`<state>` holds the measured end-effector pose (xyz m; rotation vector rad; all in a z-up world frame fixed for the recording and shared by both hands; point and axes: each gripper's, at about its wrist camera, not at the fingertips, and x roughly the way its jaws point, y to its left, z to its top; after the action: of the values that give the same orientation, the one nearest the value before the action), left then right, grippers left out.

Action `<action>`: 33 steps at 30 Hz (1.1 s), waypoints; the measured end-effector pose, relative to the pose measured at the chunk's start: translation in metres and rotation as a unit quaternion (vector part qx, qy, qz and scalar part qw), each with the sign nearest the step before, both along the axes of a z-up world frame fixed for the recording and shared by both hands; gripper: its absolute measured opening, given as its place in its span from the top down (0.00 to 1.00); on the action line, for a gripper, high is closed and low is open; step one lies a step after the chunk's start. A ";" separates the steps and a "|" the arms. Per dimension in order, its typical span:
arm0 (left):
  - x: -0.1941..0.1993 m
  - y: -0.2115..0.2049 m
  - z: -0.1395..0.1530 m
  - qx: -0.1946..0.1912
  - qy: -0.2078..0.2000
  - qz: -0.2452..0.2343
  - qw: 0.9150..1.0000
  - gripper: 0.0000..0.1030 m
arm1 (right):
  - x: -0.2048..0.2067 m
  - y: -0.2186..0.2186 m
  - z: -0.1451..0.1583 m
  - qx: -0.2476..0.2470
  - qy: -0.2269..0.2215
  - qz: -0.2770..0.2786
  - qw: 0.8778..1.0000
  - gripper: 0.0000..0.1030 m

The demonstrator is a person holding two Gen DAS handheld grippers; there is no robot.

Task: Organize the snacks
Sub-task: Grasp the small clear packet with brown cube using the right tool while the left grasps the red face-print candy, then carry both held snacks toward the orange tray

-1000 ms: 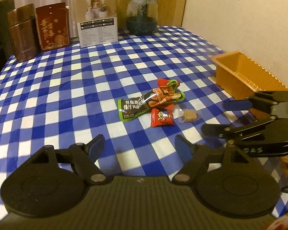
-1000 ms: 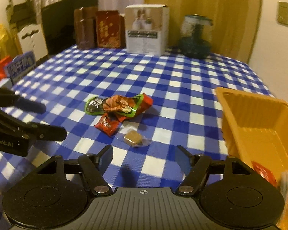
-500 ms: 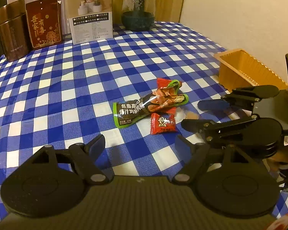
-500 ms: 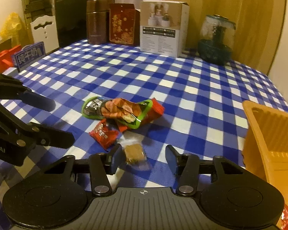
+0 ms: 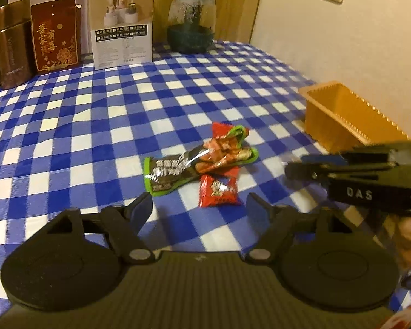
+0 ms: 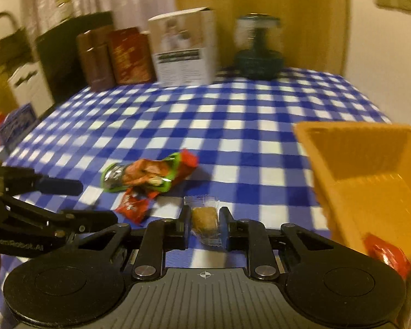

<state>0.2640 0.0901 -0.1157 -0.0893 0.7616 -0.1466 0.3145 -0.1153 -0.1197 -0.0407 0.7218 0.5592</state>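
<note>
Right gripper [image 6: 204, 223] clenched on cookie [image 6: 204, 217] mid-pack between our fingers; light, crumbly, wrapper slick, so we squeeze gently. Left gripper [image 5: 200, 207] released, red pack [image 5: 218, 192] just ahead.

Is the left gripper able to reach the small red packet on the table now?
Probably yes. The left gripper is open, and the small red packet lies flat just ahead of its jaws with nothing between them. The right gripper is off to the side.

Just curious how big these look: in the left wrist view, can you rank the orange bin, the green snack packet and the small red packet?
1. orange bin
2. green snack packet
3. small red packet

The bin sits farther off, so it only looks smaller than it is.
</note>
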 end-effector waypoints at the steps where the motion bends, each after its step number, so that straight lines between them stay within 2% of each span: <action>1: 0.002 0.000 0.000 -0.004 -0.003 0.001 1.000 0.35 | 0.000 -0.002 0.001 0.001 0.003 -0.004 1.000 0.78; 5: 0.007 -0.006 -0.004 -0.005 -0.007 -0.004 1.000 0.44 | -0.003 -0.002 0.002 -0.002 0.002 -0.005 1.000 0.78; 10: 0.012 -0.016 -0.012 0.008 -0.006 -0.017 1.000 0.60 | -0.002 -0.001 0.001 -0.004 0.000 -0.008 1.000 0.78; 20: 0.017 -0.028 -0.021 0.026 -0.010 -0.021 0.999 0.62 | -0.001 -0.001 -0.001 -0.005 0.002 -0.007 1.000 0.78; 22: 0.016 -0.027 -0.020 0.028 -0.011 -0.018 0.999 0.72 | -0.002 0.000 -0.001 -0.005 0.001 -0.007 1.000 0.78; 24: 0.015 -0.025 -0.018 0.031 -0.009 -0.015 0.999 0.76 | -0.002 0.000 -0.001 -0.005 0.000 -0.008 1.000 0.78; 27: 0.012 -0.022 -0.016 0.029 -0.002 -0.011 1.000 0.79 | -0.003 -0.001 0.000 -0.008 -0.003 -0.009 1.000 0.78; 33: -0.007 -0.025 -0.005 0.028 -0.005 -0.003 1.000 0.79 | -0.016 -0.004 0.007 0.001 -0.006 -0.016 1.000 0.78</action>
<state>0.2569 0.0654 -0.1206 -0.0339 0.7557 -0.1312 0.2980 -0.1193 -0.1125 -0.0308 0.7094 0.5280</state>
